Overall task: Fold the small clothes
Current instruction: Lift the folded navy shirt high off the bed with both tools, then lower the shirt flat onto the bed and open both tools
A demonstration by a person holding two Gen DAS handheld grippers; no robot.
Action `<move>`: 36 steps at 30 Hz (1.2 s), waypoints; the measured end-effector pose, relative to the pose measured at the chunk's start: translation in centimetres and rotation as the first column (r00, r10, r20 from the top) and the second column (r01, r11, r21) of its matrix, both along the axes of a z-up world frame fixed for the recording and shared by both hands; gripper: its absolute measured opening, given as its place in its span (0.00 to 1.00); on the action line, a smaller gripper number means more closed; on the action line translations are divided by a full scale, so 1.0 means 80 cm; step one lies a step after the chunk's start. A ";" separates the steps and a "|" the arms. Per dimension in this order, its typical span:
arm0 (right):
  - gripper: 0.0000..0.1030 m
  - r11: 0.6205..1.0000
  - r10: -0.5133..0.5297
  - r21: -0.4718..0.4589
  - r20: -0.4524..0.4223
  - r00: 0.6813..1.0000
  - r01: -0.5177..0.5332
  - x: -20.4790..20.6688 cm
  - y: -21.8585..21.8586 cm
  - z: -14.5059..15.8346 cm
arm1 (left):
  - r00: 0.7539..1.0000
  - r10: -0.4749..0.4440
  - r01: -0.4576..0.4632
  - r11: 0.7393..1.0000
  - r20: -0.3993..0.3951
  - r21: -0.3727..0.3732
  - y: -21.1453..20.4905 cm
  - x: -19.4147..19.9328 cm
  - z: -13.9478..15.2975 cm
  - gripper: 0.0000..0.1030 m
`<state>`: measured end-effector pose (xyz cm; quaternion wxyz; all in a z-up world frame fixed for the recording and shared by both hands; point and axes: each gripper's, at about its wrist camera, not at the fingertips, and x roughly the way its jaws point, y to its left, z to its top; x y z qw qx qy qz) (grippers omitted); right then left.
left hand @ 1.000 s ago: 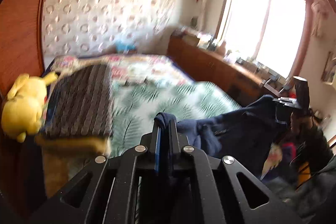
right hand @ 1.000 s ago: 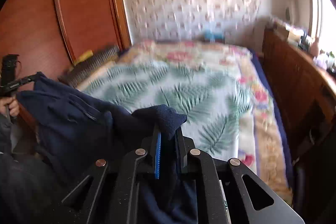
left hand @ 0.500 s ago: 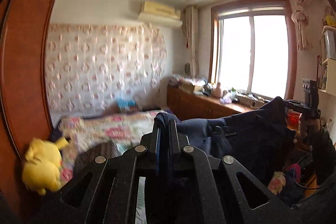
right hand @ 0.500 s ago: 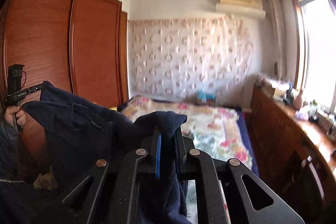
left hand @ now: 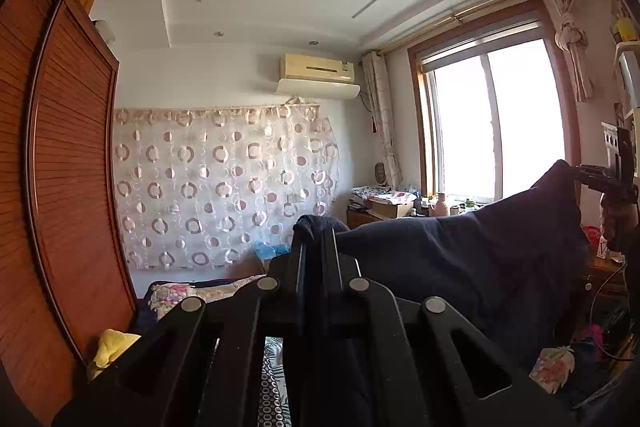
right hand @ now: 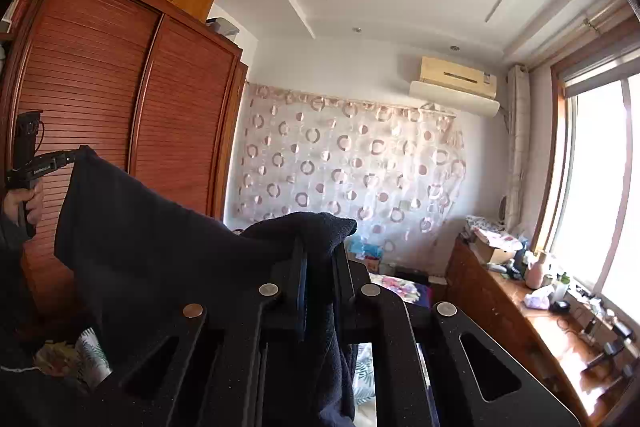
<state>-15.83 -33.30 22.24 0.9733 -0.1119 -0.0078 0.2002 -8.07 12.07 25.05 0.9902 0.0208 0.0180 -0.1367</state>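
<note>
I have the left tool [left hand: 318, 239] clamped on one corner of the dark navy garment [left hand: 460, 267], a tuft of cloth poking out above its closed fingers. The right tool [right hand: 320, 251] is likewise pinched shut on the opposite corner, with a fold of fleece bunched over its tips and more cloth hanging down between its arms. The garment stretches in the air between the two tools: from the left tool it runs off to the right, up to where the other tool grips it; from the right tool it runs off to the left toward a hand [right hand: 24, 203] holding the other tool's handle. Both tools point roughly level across the room. Ahead of and below them lies the bed [right hand: 400, 285] with a floral cover, and beyond it a curtain with ring patterns [left hand: 224, 187]. A wooden wardrobe [right hand: 120, 115] stands to the left of the tools, a window [left hand: 496, 123] to the right.
</note>
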 end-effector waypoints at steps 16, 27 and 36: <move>0.10 0.996 -0.070 -0.066 -0.253 0.965 0.055 0.216 0.026 -0.131 | 0.949 0.127 -0.106 0.991 -0.290 0.086 -0.021 0.241 -0.177 0.07; 0.10 0.986 -0.150 -0.139 -0.461 0.874 0.096 0.448 0.057 -0.227 | 0.857 0.198 -0.127 0.976 -0.476 0.177 -0.066 0.410 -0.299 0.07; 0.10 0.985 -0.168 -0.133 -0.542 0.823 0.113 0.522 0.062 -0.232 | 0.813 0.227 -0.131 0.969 -0.536 0.211 -0.073 0.467 -0.328 0.07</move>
